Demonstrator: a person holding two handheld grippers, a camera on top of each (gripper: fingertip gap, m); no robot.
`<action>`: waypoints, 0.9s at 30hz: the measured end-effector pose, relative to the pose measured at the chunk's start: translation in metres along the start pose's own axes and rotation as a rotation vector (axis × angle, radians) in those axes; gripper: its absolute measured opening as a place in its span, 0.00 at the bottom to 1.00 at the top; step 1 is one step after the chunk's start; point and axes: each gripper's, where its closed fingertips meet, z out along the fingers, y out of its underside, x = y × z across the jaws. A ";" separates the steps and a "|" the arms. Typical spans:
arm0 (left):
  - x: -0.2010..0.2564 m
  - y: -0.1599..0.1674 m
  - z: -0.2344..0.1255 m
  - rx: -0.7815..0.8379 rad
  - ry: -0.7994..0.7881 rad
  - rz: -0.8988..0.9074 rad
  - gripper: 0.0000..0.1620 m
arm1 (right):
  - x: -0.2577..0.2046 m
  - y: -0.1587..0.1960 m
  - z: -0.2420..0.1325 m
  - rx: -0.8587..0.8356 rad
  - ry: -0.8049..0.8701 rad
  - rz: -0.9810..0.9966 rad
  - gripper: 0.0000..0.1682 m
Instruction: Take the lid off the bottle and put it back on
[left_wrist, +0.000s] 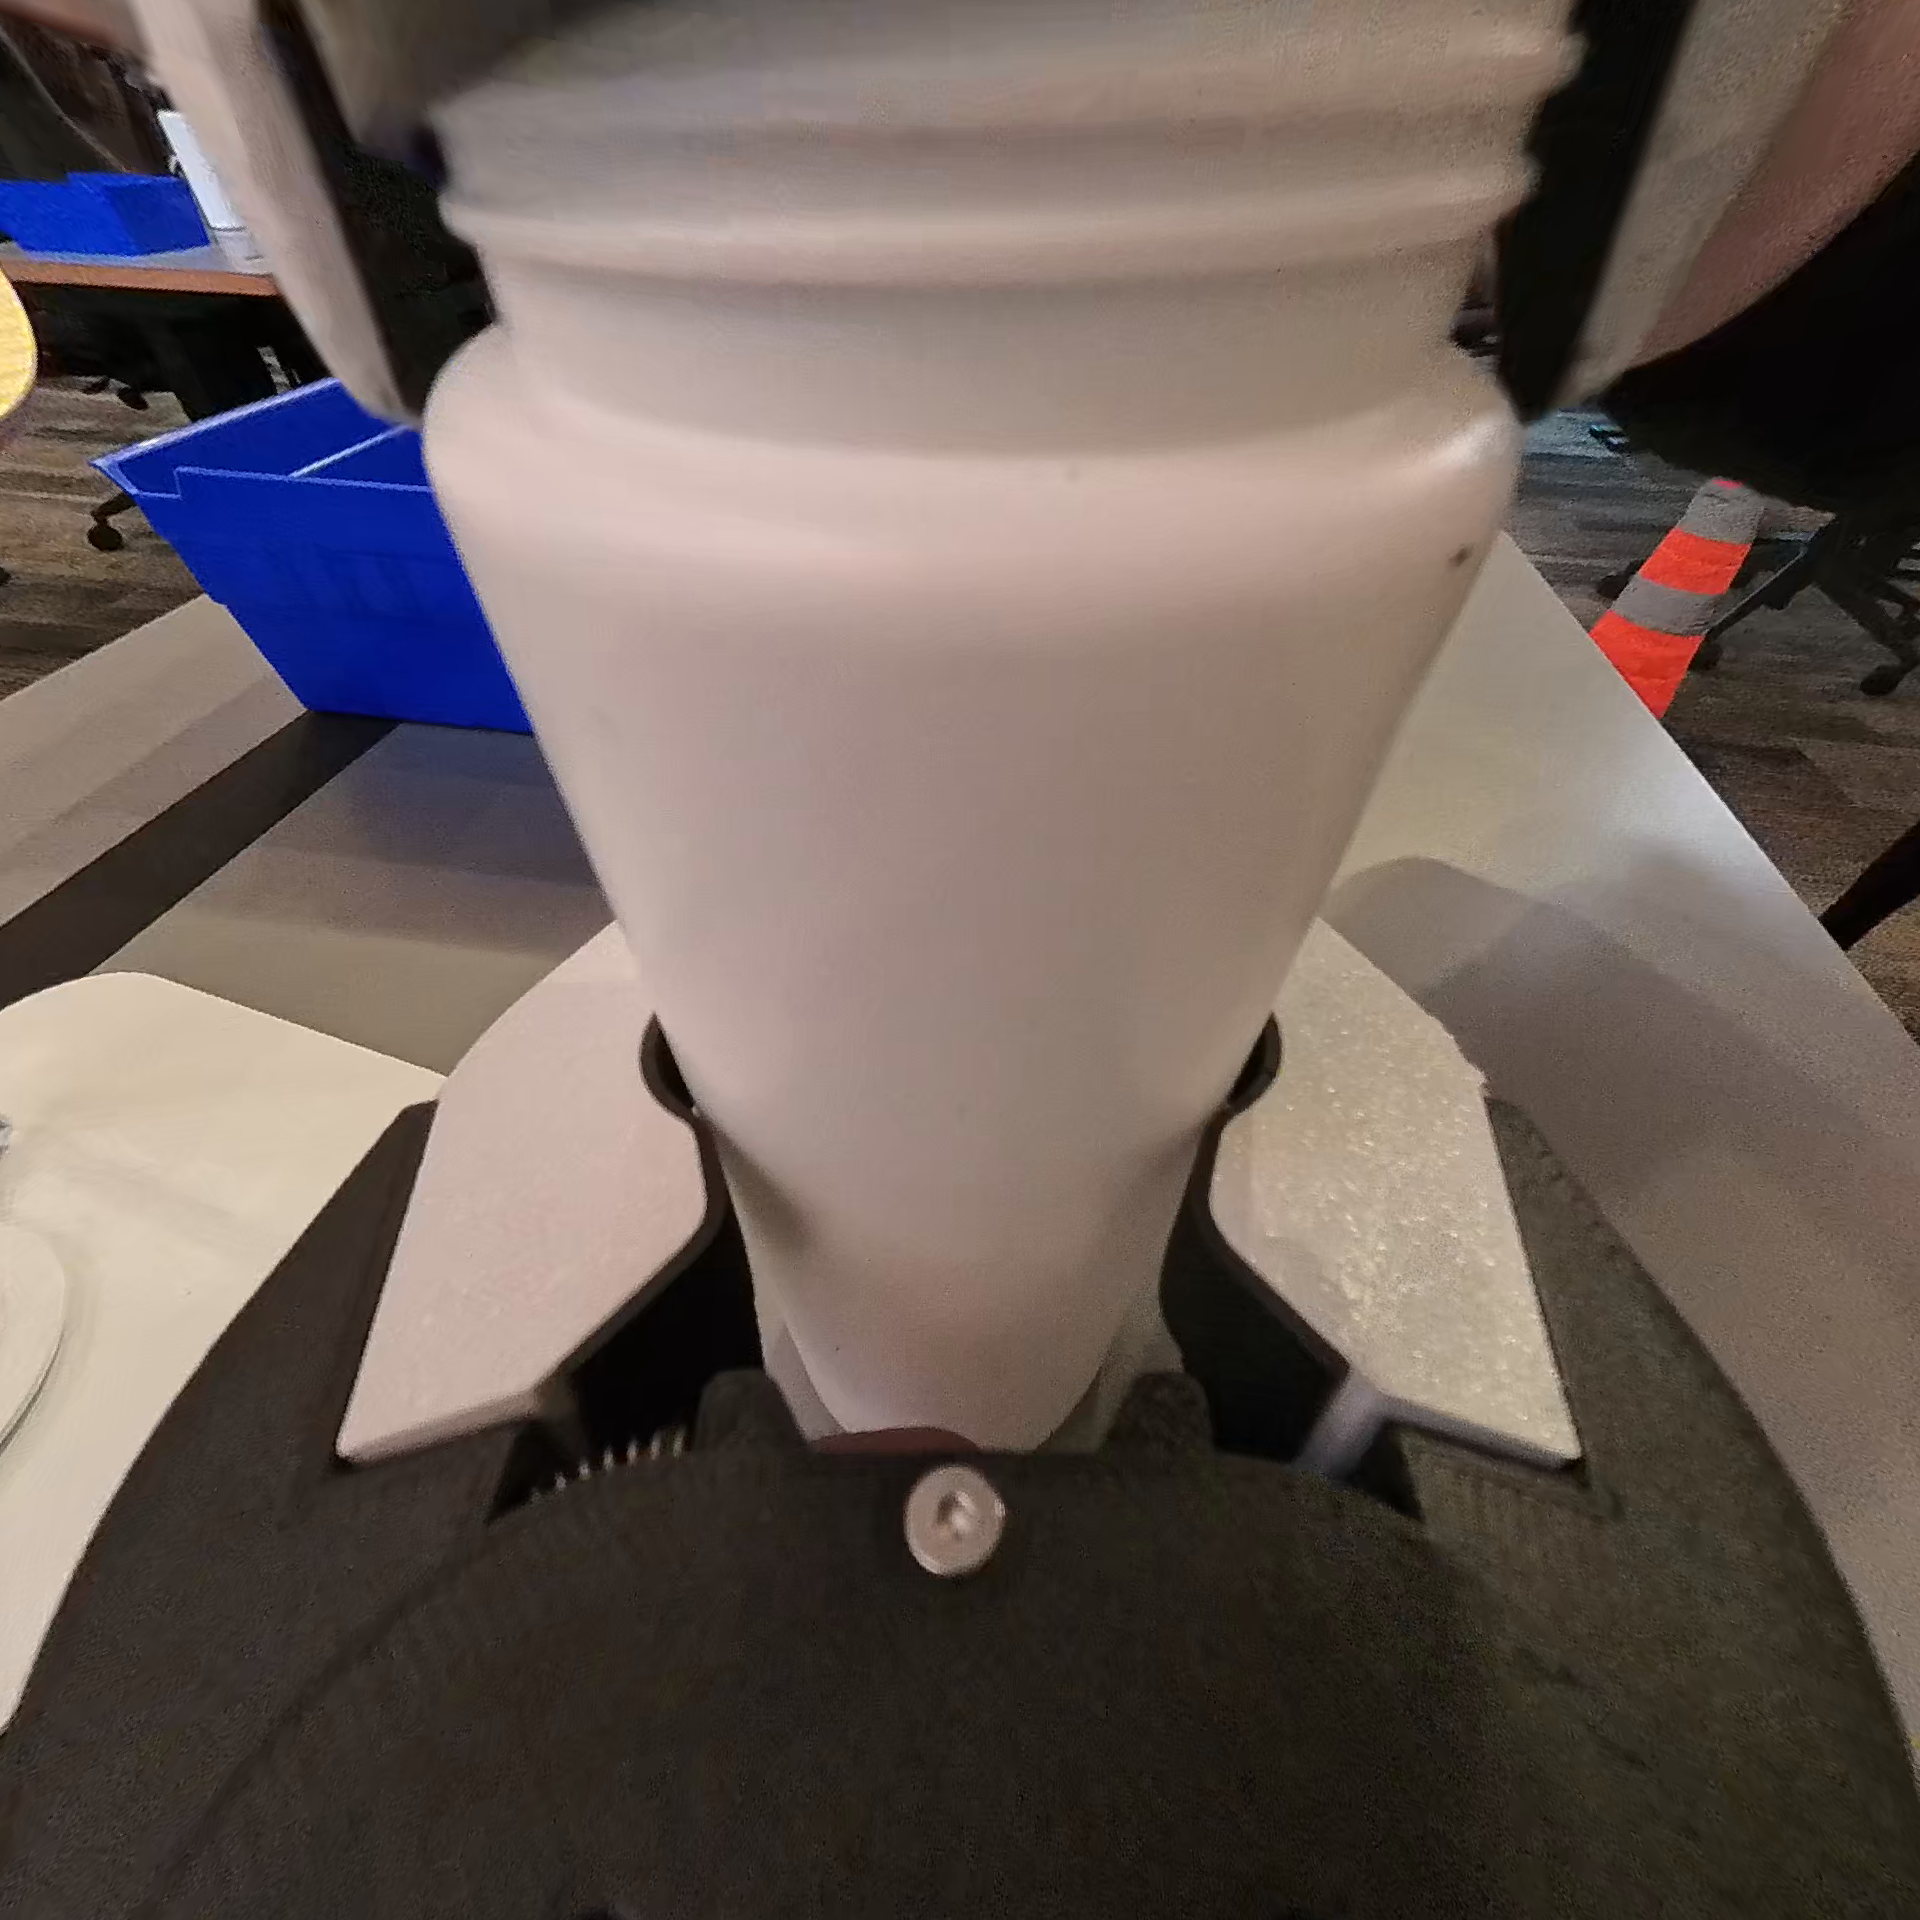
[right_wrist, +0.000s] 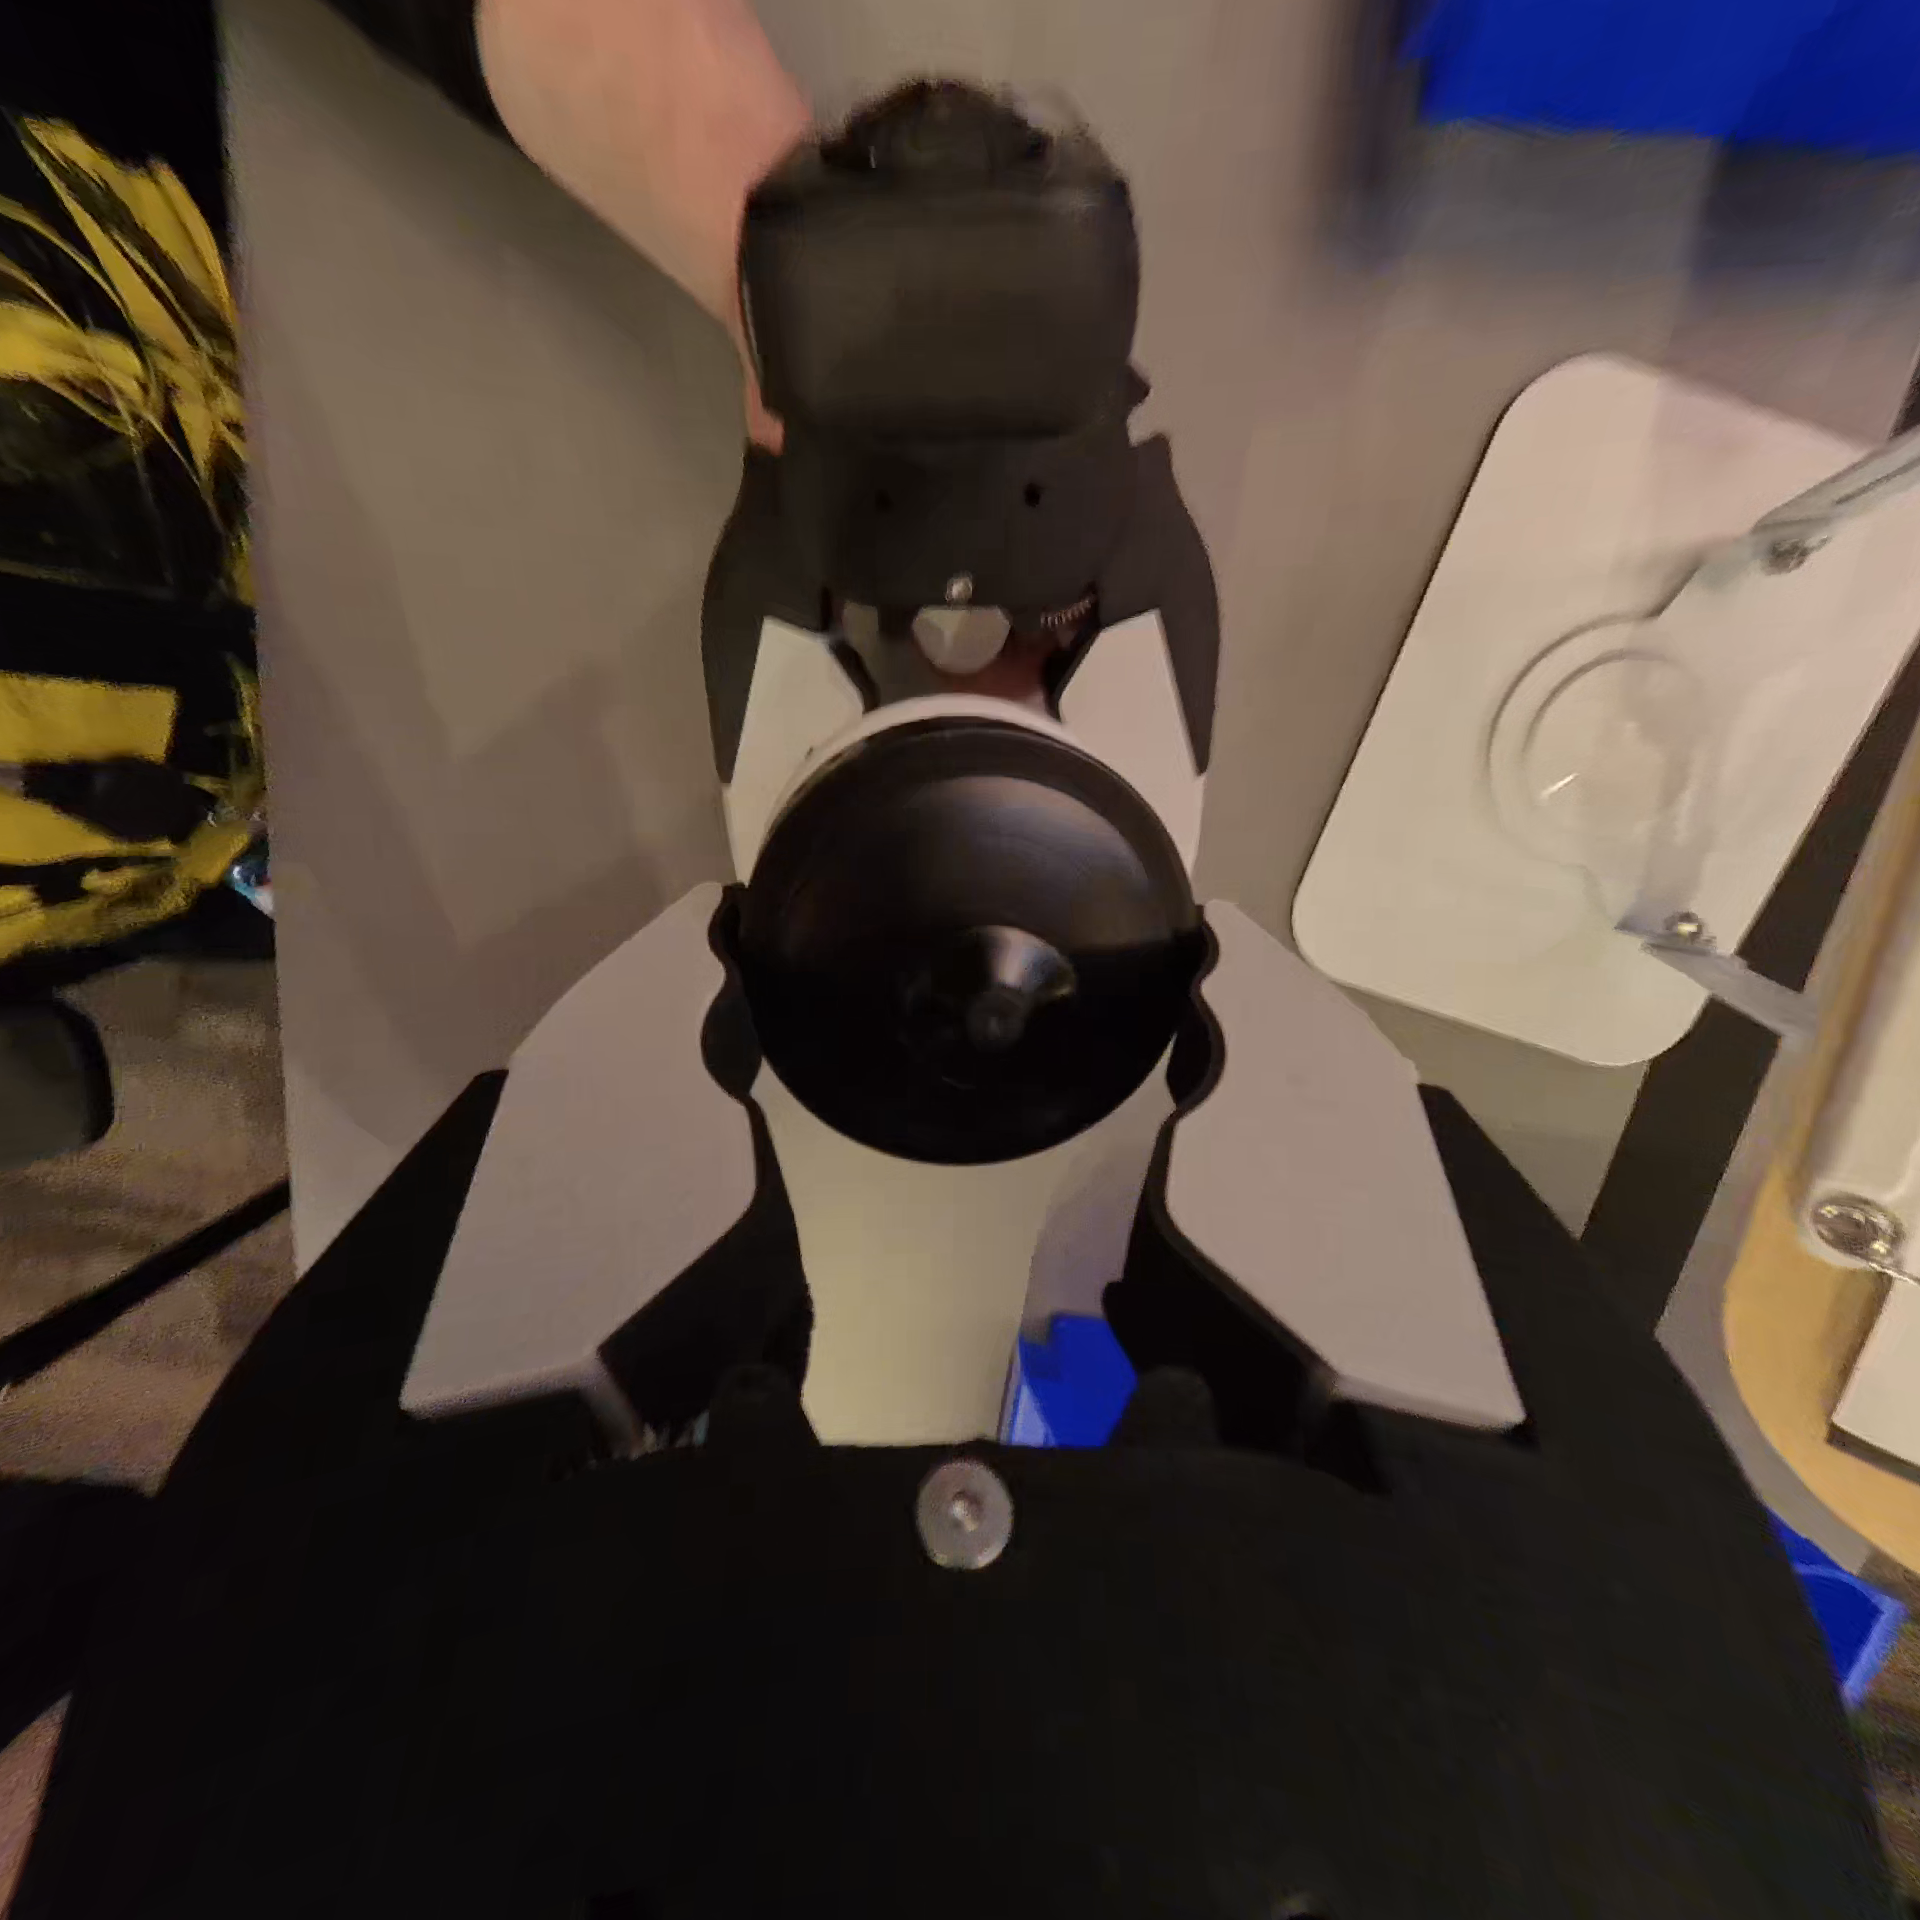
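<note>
Left hand-held gripper (left_wrist: 961, 1049) is pinching the white bottle (left_wrist: 966, 748) low on its body, one finger (left_wrist: 540, 1216) pressing each side, in the left wrist view. Its bottle is filling the middle of that picture, with the threaded neck (left_wrist: 977, 208) at the top showing bare, no lid on the threads. Two pale fingers with dark pads, those of the right hand-held gripper (left_wrist: 966, 62), are flanking the neck at the upper corners; the lid itself is lying outside this picture. Behind the bottle a blue bin (left_wrist: 312, 582) is sitting on the grey surface (left_wrist: 1538, 727), and an orange cone (left_wrist: 1673, 592) is standing on the carpet at right.

In the right wrist view, the right hand-held gripper (right_wrist: 961, 997) is clamping the black lid (right_wrist: 966, 945) between its two fingers, looking straight down on it. Just under the lid, the bottle's white shoulder (right_wrist: 935, 722) is peeking out at its far edge; whether lid and neck are touching, I cannot tell. Beyond it, the left hand-held gripper (right_wrist: 961, 748) is gripping the bottle, a hand (right_wrist: 644, 135) behind it. A white tray (right_wrist: 1455, 831) is lying on the surface (right_wrist: 468, 520) to the right.
</note>
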 end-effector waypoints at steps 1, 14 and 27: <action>0.000 0.000 -0.001 0.002 0.001 0.003 0.62 | -0.001 0.000 0.001 -0.022 -0.004 -0.003 0.47; 0.002 0.000 0.001 -0.008 0.010 0.009 0.62 | -0.003 0.007 -0.001 -0.214 0.032 -0.146 0.47; 0.002 0.000 0.002 -0.008 0.014 0.007 0.62 | -0.008 0.002 -0.014 -0.135 -0.024 -0.096 0.49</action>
